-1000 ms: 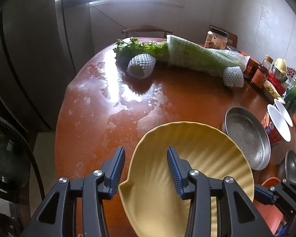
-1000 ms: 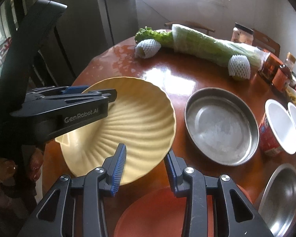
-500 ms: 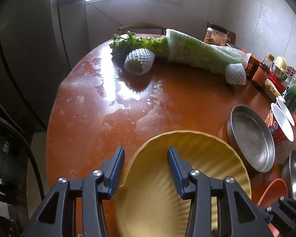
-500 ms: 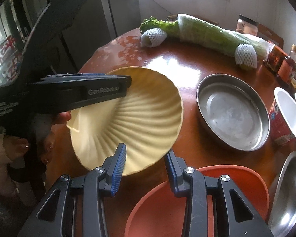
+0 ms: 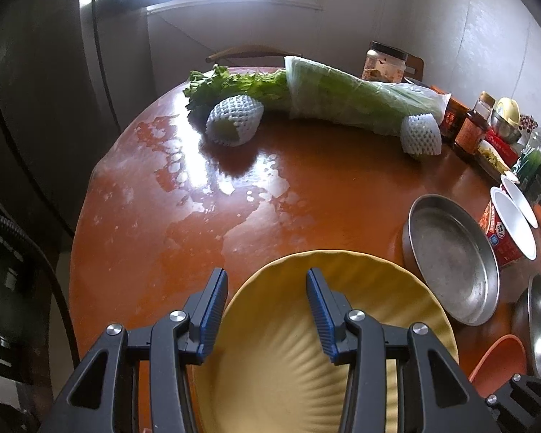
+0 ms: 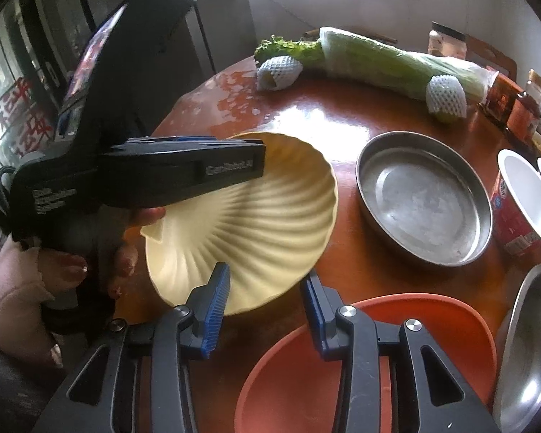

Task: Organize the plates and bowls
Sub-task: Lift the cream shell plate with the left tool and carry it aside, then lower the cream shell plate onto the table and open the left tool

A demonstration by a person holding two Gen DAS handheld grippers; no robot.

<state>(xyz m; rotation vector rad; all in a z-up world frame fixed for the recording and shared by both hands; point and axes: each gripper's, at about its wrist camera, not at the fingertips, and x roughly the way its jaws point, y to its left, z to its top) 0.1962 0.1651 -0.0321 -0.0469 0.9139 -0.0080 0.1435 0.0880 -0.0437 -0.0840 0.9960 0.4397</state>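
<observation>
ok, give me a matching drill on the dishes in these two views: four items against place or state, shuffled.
Items:
1. yellow shell plate
2. flat steel pan
3. orange bowl
4. red paper cup

Place or state:
A. flat on the table, empty, right of the yellow plate
B. beside the steel pan on its right, white inside
C. lifted and tilted, rim gripped by the left tongs
D. nearest the camera, right below the open right tongs

Pairs: 1-C, 2-A, 3-D, 4-B
</observation>
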